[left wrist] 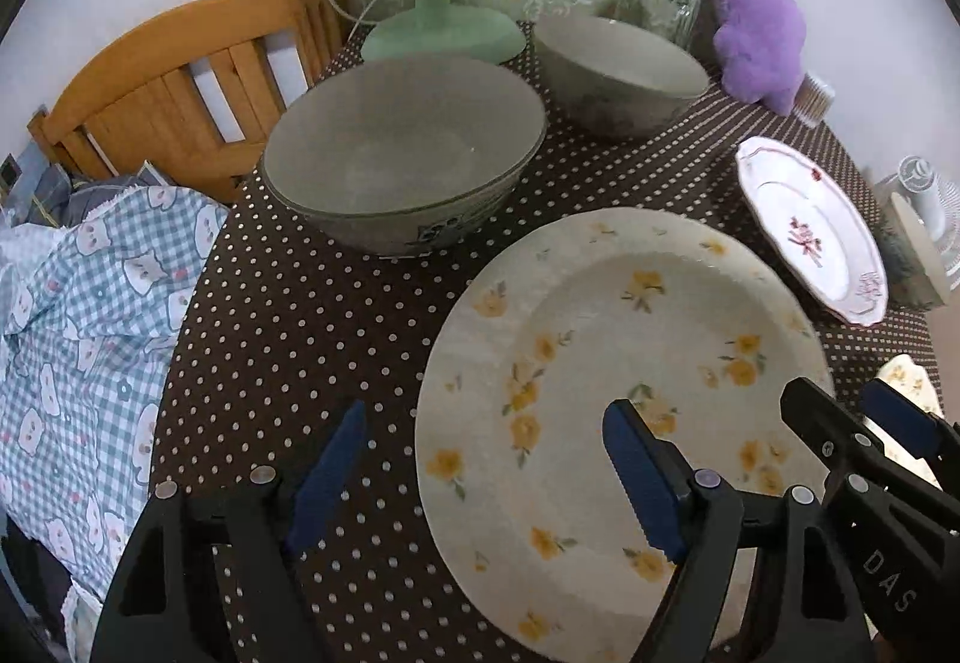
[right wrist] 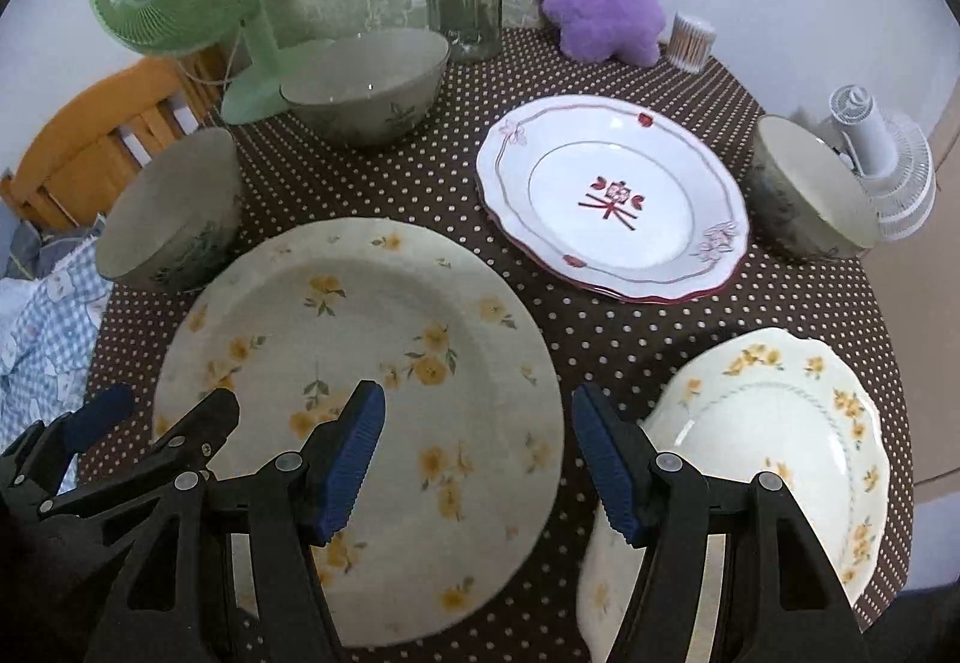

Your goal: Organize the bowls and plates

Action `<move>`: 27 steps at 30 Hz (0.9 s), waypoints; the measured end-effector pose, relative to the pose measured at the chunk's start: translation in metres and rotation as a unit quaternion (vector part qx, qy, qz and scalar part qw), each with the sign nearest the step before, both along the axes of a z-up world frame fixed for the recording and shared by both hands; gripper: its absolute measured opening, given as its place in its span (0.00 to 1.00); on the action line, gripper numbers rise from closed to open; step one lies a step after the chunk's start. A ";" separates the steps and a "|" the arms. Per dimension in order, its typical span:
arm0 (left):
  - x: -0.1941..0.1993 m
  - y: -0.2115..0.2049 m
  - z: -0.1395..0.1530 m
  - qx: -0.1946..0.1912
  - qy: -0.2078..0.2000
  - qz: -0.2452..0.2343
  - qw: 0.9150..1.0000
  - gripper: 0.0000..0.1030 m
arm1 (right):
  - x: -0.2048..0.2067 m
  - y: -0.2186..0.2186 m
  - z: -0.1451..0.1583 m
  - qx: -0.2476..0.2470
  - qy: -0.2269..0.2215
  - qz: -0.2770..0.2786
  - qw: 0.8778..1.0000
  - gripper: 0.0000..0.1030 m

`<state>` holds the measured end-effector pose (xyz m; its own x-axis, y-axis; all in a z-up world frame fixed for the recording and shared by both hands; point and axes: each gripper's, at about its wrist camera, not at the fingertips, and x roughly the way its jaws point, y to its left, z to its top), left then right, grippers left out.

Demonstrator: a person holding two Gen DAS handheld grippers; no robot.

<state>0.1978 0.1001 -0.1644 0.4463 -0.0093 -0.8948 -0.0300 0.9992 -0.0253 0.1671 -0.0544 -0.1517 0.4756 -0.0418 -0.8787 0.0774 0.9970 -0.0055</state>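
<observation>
The large round cream plate with yellow flowers (right wrist: 360,423) lies flat, face up, on the brown polka-dot table (right wrist: 600,339), with no long axis. Grey-green ceramic bowls (left wrist: 402,153) (right wrist: 366,87), a white red-trimmed plate (right wrist: 612,201) and a scalloped yellow-flowered plate (right wrist: 780,453) ring it. The left claw (left wrist: 486,477) and right claw (right wrist: 474,459) both hover over its near rim, jaws spread wide, gripping nothing.
</observation>
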 end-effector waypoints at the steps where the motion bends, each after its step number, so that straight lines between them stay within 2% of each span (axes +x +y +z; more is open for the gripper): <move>1: 0.002 0.000 -0.002 0.001 0.003 -0.001 1.000 0.78 | 0.003 0.001 -0.004 -0.002 0.004 0.000 1.000 0.67; 11: 0.013 -0.003 -0.020 0.000 0.037 -0.005 0.999 0.70 | 0.025 0.004 -0.026 -0.016 0.033 0.008 0.999 0.66; 16: 0.020 -0.001 -0.023 -0.006 0.031 -0.005 0.999 0.71 | 0.033 0.002 -0.039 -0.010 0.045 0.010 0.999 0.66; 19: 0.025 0.001 -0.024 -0.012 0.028 0.002 1.000 0.71 | 0.041 0.004 -0.039 -0.009 0.036 0.015 0.999 0.66; 22: 0.028 0.000 -0.022 -0.017 0.027 -0.001 0.999 0.65 | 0.045 0.004 -0.039 -0.005 0.039 0.013 0.999 0.66; 27: 0.027 -0.002 -0.021 -0.012 0.030 -0.004 0.999 0.65 | 0.049 0.002 -0.038 -0.002 0.051 0.015 0.999 0.65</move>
<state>0.2246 0.0982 -0.1853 0.3925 -0.0340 -0.9191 -0.0235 0.9986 -0.0470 0.2162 -0.0526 -0.1899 0.3852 -0.0316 -0.9223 0.0461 0.9988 -0.0149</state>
